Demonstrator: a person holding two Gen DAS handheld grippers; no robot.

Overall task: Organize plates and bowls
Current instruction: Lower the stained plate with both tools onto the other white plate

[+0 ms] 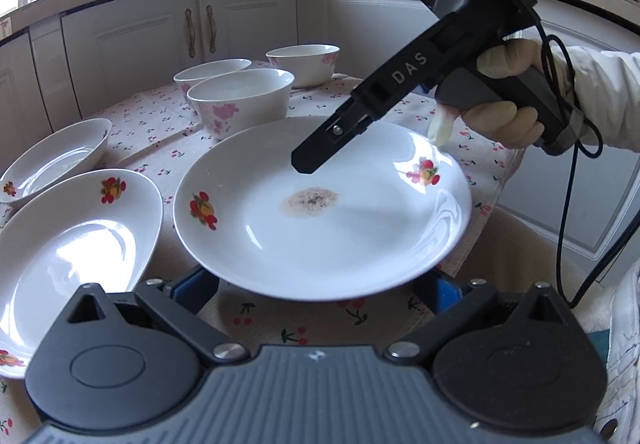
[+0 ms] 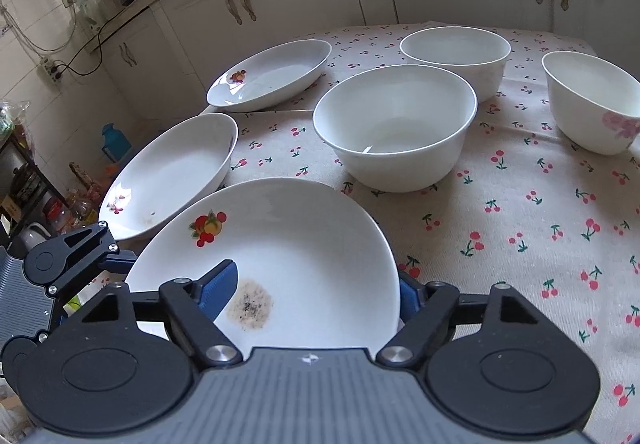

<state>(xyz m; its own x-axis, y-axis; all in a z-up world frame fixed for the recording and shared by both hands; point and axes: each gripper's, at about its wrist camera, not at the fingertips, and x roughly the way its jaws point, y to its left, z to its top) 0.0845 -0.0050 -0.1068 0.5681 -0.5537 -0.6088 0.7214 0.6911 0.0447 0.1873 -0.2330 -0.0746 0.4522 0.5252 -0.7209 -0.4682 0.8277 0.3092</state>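
Two claws on one stained plate: your left claw straddles its near rim, grip unclear; right claw half-open, astride its edge.

3 plates, 3 bowls on cloth.

Blue fingers straddle a stained plate beside bowls.

Black tongs lettered DAS, blue pads, cream glove, white sleeve
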